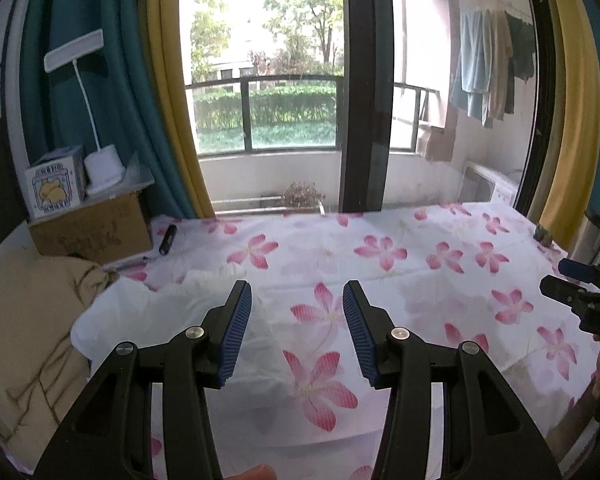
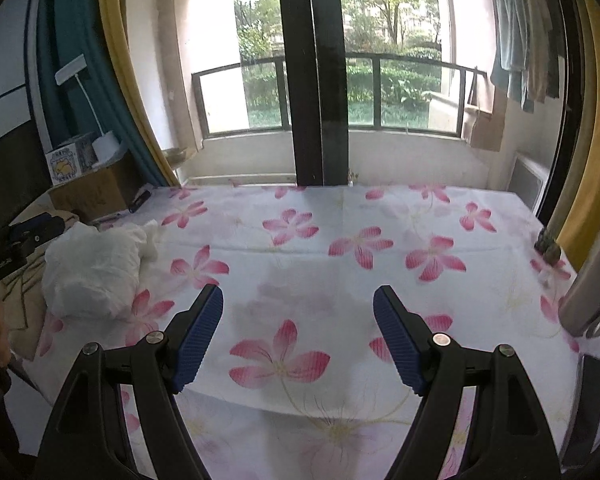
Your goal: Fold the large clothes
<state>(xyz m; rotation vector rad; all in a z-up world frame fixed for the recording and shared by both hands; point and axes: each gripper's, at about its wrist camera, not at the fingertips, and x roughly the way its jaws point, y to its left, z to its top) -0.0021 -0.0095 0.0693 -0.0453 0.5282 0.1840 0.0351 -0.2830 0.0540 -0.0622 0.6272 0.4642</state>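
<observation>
While the glass doors (image 2: 312,72) and the balcony behind them fill the far side of the room, a white sheet printed with pink flowers (image 2: 340,240) covers the whole flat surface in front of both grippers. Teal and yellow curtains (image 1: 148,92) hang at the left of the doors, and a line of hung laundry (image 1: 488,64) shows out on the balcony at the right.

A beige blanket (image 1: 24,320) lies bunched at the left edge of the flowered sheet. Just beside it, resting on the sheet, sits the white garment (image 2: 96,272), crumpled into a loose heap and not spread out.

A cardboard box (image 1: 92,228) stands at the far left corner, with a small printed carton (image 1: 54,188) and a white desk lamp (image 1: 100,168) on top of it. A dark pen-shaped thing (image 1: 168,240) lies on the sheet near the box.

Above the sheet, the left gripper (image 1: 297,312) has its jaws partly apart with nothing between them; the white heap lies just below and left of its tips. Holding nothing either, the right gripper (image 2: 298,320) has its jaws set wider apart, well to the right of the garment.
</observation>
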